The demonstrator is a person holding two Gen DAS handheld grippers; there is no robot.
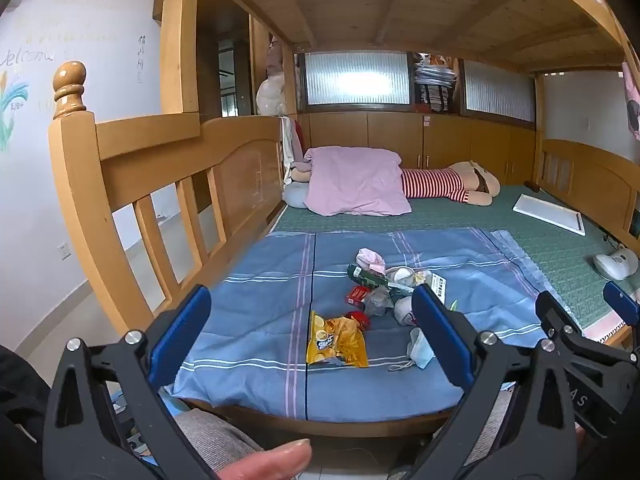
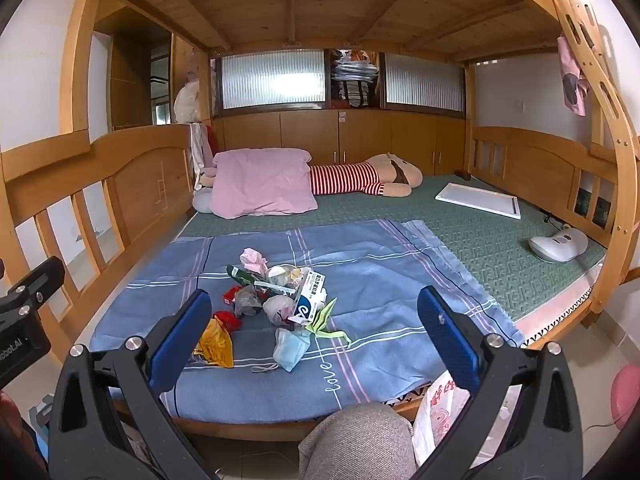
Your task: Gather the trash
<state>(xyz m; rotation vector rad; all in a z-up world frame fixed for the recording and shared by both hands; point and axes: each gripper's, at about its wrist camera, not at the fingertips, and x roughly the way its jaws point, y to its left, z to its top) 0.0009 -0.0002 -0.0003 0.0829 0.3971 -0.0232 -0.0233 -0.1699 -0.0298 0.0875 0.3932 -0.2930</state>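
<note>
A heap of trash (image 2: 276, 296) lay on a blue striped sheet (image 2: 380, 280) spread across the near end of a wooden bunk bed (image 2: 132, 184), as two hand-held grippers hung above the bed's edge. The left gripper (image 1: 312, 320) stood with its blue-padded jaws spread wide and held nothing; the right gripper (image 2: 314, 320) was likewise wide open and empty, both short of the pile.

Nearest the edge sat a yellow snack bag (image 1: 336, 344), with a crumpled blue face mask (image 2: 292, 346) to its right. Behind them were a red wrapper (image 1: 357, 294), a grey crumpled bag (image 2: 246, 300), a dark green packet (image 1: 366, 278), a white medicine box (image 2: 310, 294) with blue print, a folded green paper (image 2: 324, 320) and a wad of pink tissue (image 2: 253, 259), all touching or overlapping in one cluster.

Farther back on the green mat (image 2: 480, 232), well apart from the trash, a pink pillow (image 2: 262, 184) rested against a plush doll in a red-striped shirt (image 2: 360, 180). A white board (image 2: 478, 200) and a white device (image 2: 558, 245) lay toward the right rail. A white plastic bag with red print (image 2: 438, 412) hung below the bed's edge, beside the person's grey-clad knee (image 2: 356, 440).
</note>
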